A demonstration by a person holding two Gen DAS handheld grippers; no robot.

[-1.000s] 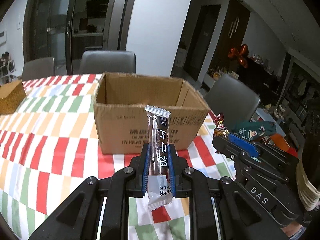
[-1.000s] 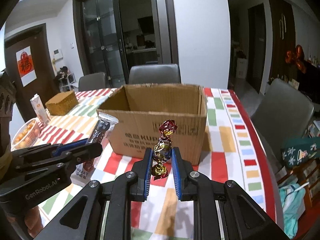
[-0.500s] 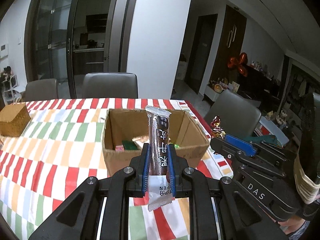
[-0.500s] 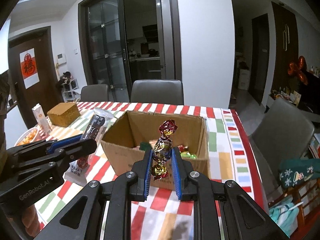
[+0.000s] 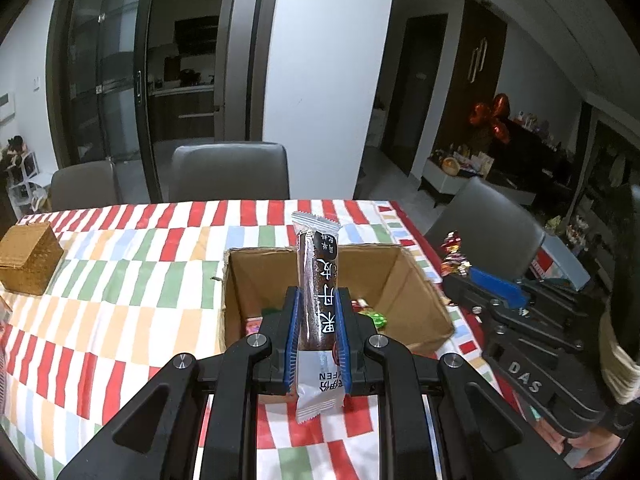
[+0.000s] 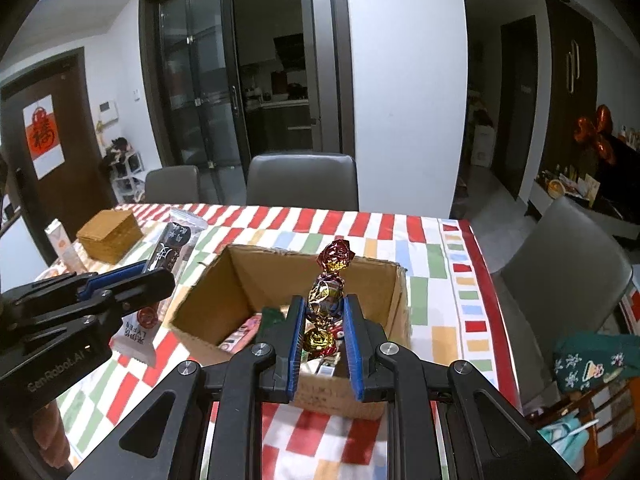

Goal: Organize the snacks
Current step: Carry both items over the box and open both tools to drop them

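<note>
L gripper (image 5: 318, 330) is clamping a dark snack bar (image 5: 319, 300) upright; R gripper (image 6: 323, 326) is pinching foil candies (image 6: 326, 300). Both are hovering above the open cardboard box (image 6: 394, 300), w/ snacks inside, probably for dropping in. Striped tablecloth (image 5: 120, 280); wicker box (image 5: 28, 258) at 9 o'clock; grey chair (image 5: 228, 174) at 12, dim dining rm.

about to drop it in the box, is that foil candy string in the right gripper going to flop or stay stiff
The foil candy string stands upright above the right gripper, so probably fairly stiff. Its twisted links may still bend when released. It looks light, and the crinkled foil likely grips well.
</note>
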